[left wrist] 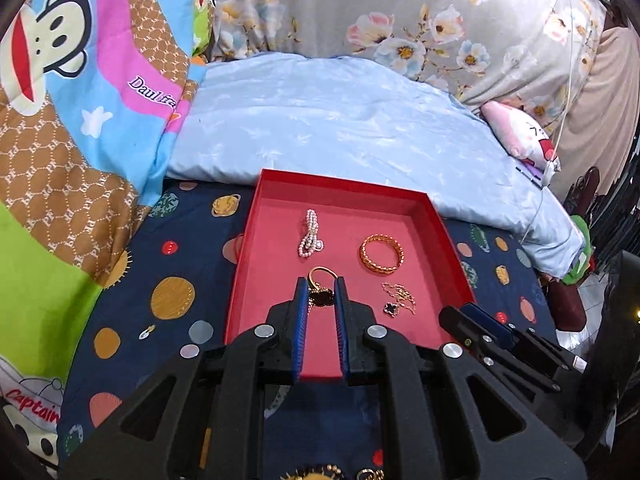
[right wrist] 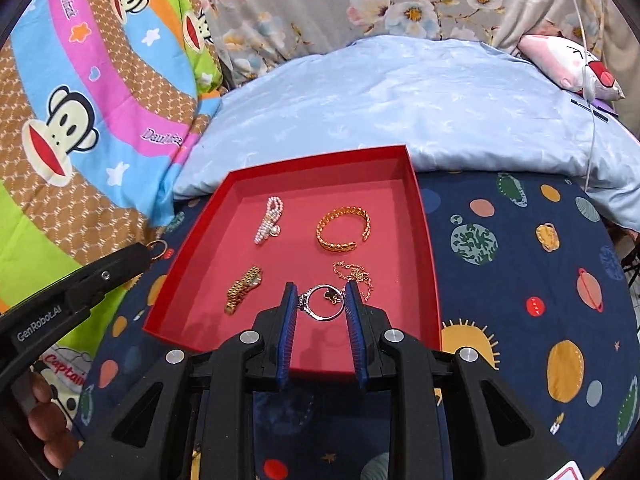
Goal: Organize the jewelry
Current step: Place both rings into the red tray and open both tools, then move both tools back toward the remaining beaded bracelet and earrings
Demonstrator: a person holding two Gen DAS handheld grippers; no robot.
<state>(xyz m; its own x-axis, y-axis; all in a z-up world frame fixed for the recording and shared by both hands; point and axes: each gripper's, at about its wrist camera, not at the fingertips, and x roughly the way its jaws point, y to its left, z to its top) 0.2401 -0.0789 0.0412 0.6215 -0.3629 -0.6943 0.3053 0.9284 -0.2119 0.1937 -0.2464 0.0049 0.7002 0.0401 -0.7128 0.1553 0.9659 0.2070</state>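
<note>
L gripper [left wrist: 321, 286] clamped on gold ring [left wrist: 320, 276], stone part-hidden; R gripper [right wrist: 322, 294] clamped on silver ring [right wrist: 323, 303], over red tray [right wrist: 420, 216]

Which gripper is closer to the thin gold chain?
Right. The right gripper, holding a silver ring, is just beside the gold chain; the left gripper, holding a gold ring, is outside the red box, on its left.
</note>
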